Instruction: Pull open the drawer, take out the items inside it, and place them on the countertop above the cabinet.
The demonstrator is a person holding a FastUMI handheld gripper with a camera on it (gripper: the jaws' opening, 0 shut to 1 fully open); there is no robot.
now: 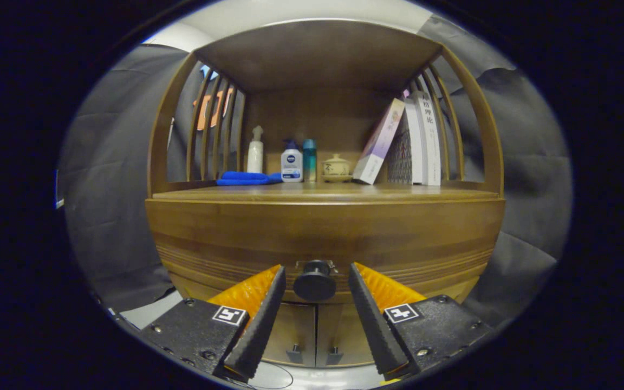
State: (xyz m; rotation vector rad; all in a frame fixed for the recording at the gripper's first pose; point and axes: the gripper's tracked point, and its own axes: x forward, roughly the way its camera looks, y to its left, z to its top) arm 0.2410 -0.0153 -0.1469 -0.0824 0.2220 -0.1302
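Observation:
A wooden cabinet faces me, its drawer front point(323, 238) closed, with a round dark knob point(314, 281) at its lower middle. My gripper point(316, 273) is open, and the knob sits between the two fingertips with a small gap on each side. Above the drawer runs the wooden countertop point(323, 193), under a shelf roof with slatted sides. The drawer's contents are hidden.
At the back of the countertop stand a white pump bottle point(255, 151), a white and blue bottle point(292, 162), a teal bottle point(310, 160), a small lidded pot point(336, 167), a folded blue cloth point(247, 178) and leaning books point(404, 143). Two cabinet doors point(314, 336) lie below the drawer.

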